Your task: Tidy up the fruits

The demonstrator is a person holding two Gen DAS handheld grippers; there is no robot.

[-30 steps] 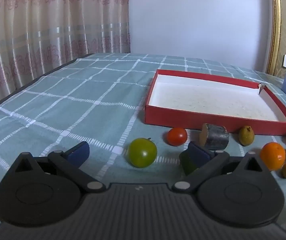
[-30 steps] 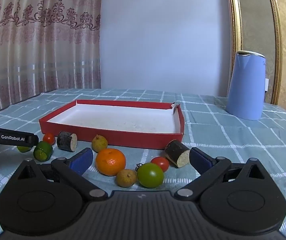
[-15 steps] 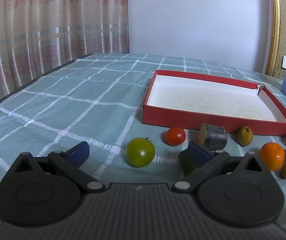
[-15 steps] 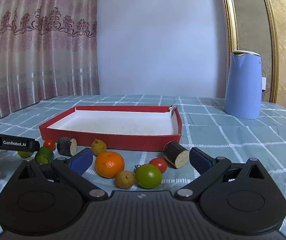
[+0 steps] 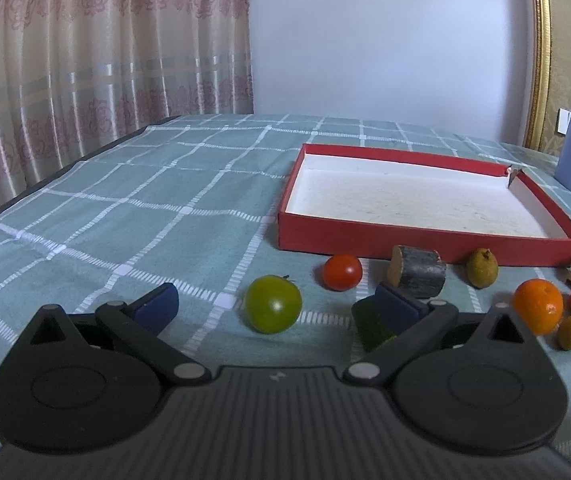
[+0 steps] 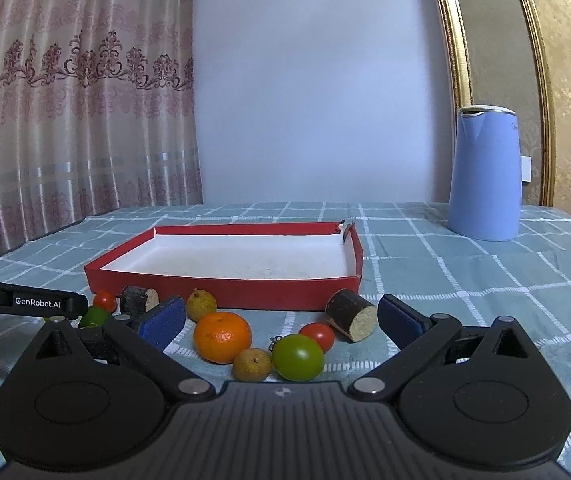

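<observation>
A red tray [image 5: 425, 240] with a white bottom lies on the checked tablecloth; it also shows in the right wrist view [image 6: 225, 293]. Fruits lie in front of it. My left gripper [image 5: 277, 306] is open, with a green tomato [image 5: 272, 309] between its fingers; a red tomato [image 5: 342, 272], a cut cane piece [image 5: 417, 272] and a small pear [image 5: 482, 268] lie beyond. My right gripper [image 6: 281, 322] is open and empty behind an orange [image 6: 222, 337], a longan [image 6: 252, 365], a green tomato [image 6: 297, 357], a red tomato [image 6: 318, 335] and a cane piece [image 6: 351, 315].
A blue kettle [image 6: 484, 176] stands at the back right of the table. Curtains hang along the left side, past the table edge. A dark green fruit [image 5: 371, 326] lies partly hidden behind my left gripper's right finger. The left gripper's body [image 6: 25, 302] shows in the right wrist view.
Both views have tilted up and shifted slightly; the fruits sit a little lower and closer in the right wrist view. Both grippers stay open. No fruit has moved.
</observation>
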